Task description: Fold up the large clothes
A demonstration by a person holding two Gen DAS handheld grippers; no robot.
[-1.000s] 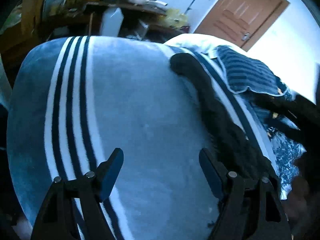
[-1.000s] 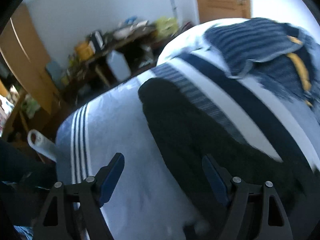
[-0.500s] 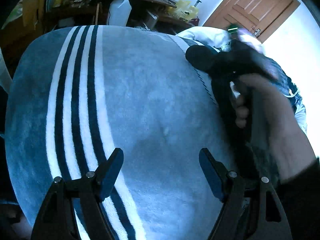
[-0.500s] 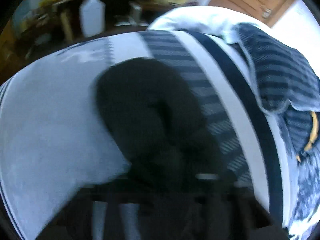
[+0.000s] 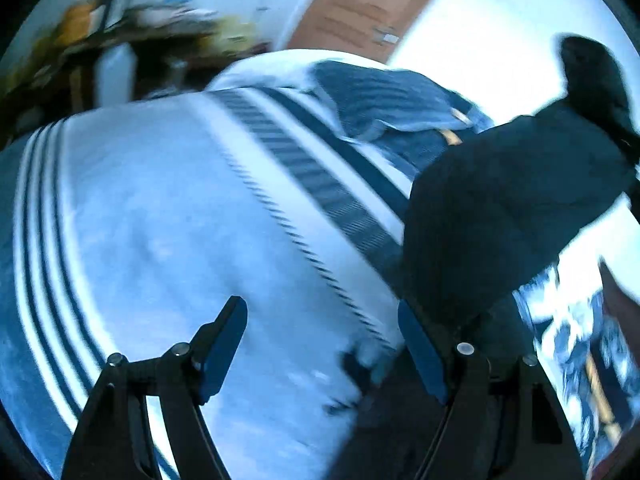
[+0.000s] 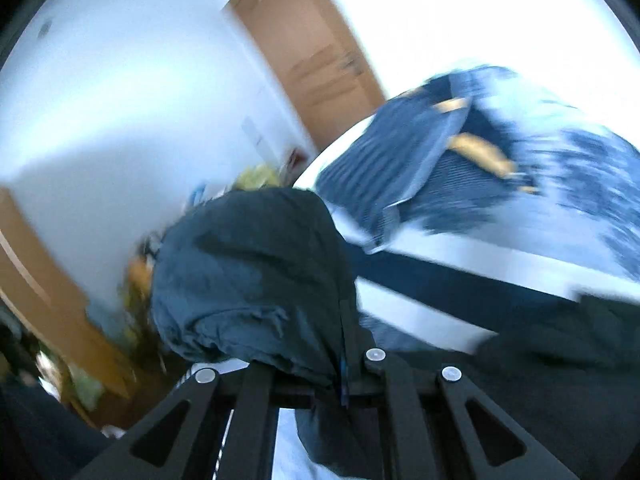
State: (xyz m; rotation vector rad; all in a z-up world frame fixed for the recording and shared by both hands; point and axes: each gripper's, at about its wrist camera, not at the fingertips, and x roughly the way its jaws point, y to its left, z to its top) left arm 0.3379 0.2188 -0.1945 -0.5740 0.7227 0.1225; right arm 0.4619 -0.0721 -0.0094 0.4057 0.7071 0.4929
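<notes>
A large dark garment (image 5: 500,208) hangs lifted off the blue striped blanket (image 5: 160,220), rising to the upper right in the left wrist view. My right gripper (image 6: 344,376) is pinched on a bunched fold of the dark garment (image 6: 248,280); its jaws are closing the last bit, pads pressing the cloth. My left gripper (image 5: 320,308) stands open over the blanket with nothing between its fingers. Its right finger (image 5: 420,352) sits close beside the garment's lower edge.
A blue striped cloth (image 5: 384,104) with yellow trim lies crumpled at the far side of the bed, also in the right wrist view (image 6: 400,152). Patterned fabric (image 5: 572,328) lies at the right. A cluttered desk (image 5: 132,36) and a wooden door (image 5: 360,4) stand beyond.
My right gripper went from open over the dark garment to shut on it and lifted it off the blanket. The left gripper stayed open and swung toward the garment; both views are blurred.
</notes>
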